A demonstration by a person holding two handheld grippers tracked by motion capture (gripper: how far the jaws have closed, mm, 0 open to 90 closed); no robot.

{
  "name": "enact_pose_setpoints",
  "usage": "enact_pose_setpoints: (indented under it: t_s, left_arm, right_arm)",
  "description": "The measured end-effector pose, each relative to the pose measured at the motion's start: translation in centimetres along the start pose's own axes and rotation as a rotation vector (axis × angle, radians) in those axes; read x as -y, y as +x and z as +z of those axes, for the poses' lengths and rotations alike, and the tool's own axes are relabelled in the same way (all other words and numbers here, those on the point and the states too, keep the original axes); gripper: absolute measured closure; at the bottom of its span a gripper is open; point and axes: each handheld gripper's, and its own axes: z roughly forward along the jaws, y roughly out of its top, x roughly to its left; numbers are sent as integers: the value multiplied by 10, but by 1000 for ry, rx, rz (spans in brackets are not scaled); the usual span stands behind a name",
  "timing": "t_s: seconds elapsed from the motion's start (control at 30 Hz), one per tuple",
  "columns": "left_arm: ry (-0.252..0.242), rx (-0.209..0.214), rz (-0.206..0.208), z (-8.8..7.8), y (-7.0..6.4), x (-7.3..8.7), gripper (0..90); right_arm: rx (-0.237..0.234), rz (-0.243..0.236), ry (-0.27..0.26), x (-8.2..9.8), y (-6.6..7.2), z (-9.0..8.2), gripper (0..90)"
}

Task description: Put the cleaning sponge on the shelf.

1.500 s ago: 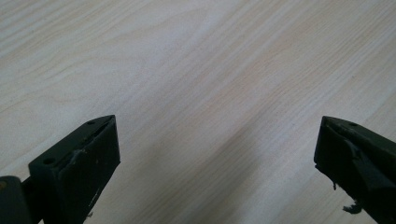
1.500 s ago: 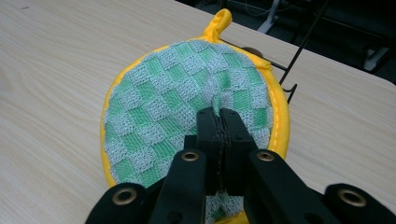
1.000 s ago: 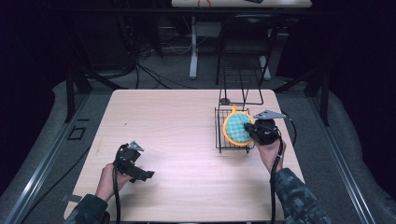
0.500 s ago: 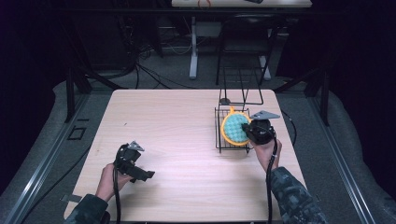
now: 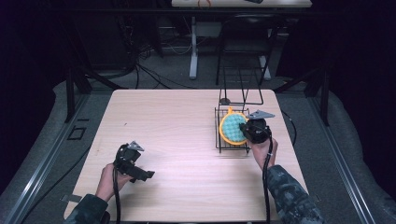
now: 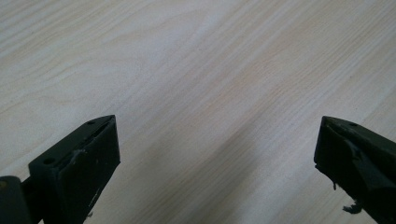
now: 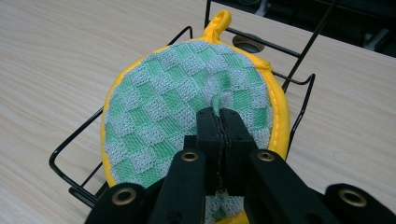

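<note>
At the left, the left gripper [image 5: 133, 165] sits low over the near part of the table [image 5: 177, 121], held in a hand [image 5: 109, 179]; its jaws stand wide apart with only bare pale wood grain between them, and their tips are cut off at the bottom of the left gripper view. The middle of the table lies open. At the right, a black wire rack [image 5: 231, 135] stands near the table's right edge, its tall wire frame rising at the far side. A round pot holder [image 7: 187, 112], green-and-grey checked with a yellow border and loop, lies in the rack. The right gripper [image 7: 219, 116] is pinched closed on a fold of the pot holder. Beyond the table the room is dark, with cables and desk legs dimly seen.
</note>
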Motion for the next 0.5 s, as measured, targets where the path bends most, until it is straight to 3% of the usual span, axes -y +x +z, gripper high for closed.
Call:
enact_pose_setpoints:
  t_s: [0.5]
  left_arm:
    - [6,1,7,0,-1,0,3]
  right_arm:
    - [4,24,13,3,-4,10,881]
